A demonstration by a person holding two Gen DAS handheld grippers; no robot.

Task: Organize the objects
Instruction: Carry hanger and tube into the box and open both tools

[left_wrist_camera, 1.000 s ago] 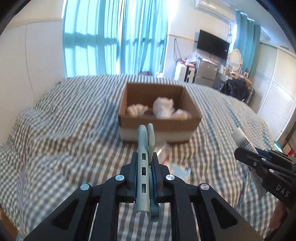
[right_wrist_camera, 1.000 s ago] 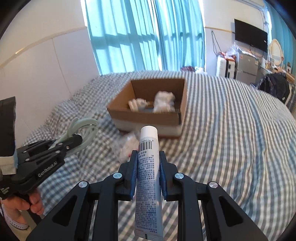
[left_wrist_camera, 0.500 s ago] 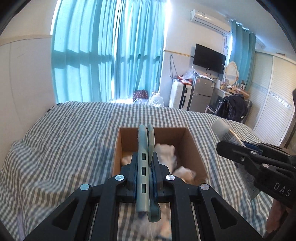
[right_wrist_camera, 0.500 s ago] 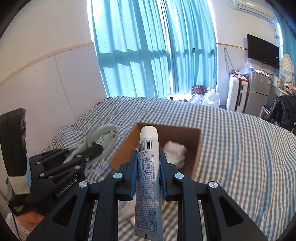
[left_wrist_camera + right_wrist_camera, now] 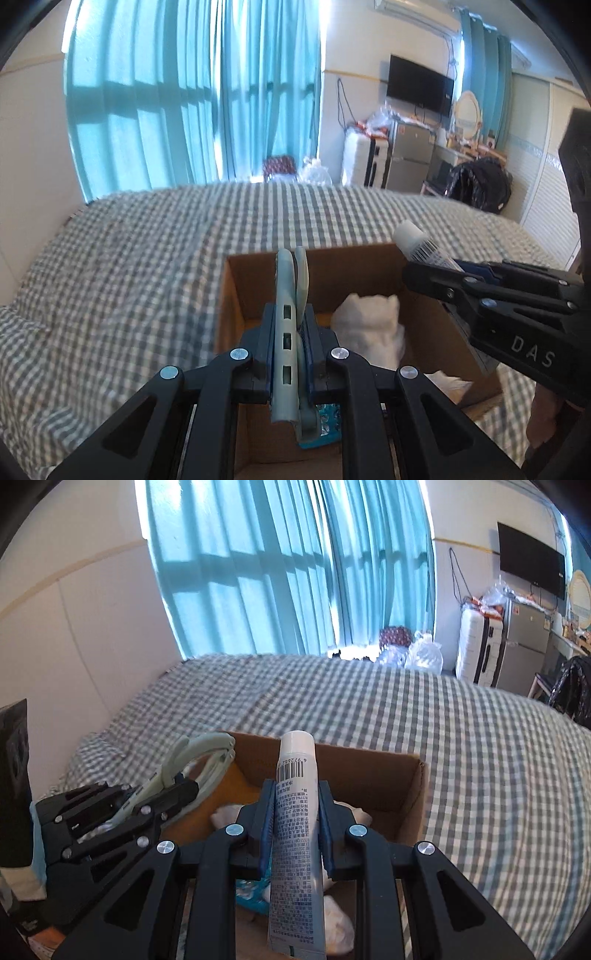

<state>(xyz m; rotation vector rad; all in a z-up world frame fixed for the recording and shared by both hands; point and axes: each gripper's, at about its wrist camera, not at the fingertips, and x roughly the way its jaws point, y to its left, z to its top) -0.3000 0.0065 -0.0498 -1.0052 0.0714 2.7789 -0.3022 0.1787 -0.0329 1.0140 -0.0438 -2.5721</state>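
My left gripper (image 5: 290,321) is shut on pale green scissors (image 5: 290,295), handles pointing forward, held over the open cardboard box (image 5: 332,273). My right gripper (image 5: 295,805) is shut on a white tube (image 5: 295,812) with a barcode, also over the box (image 5: 369,771). Each gripper shows in the other's view: the right one with the tube (image 5: 417,243) at the box's right side, the left one with the scissors (image 5: 199,757) at its left side. White crumpled wads (image 5: 369,321) and a blue packet (image 5: 325,424) lie inside the box.
The box sits on a bed with a grey checked cover (image 5: 147,266). A white wall runs along the left. Beyond the bed are teal curtains (image 5: 184,92), a suitcase and small fridge (image 5: 406,155), and a wall television.
Both grippers have moved forward and up from in front of the box to over its opening. The scissors and the tube stayed gripped throughout.
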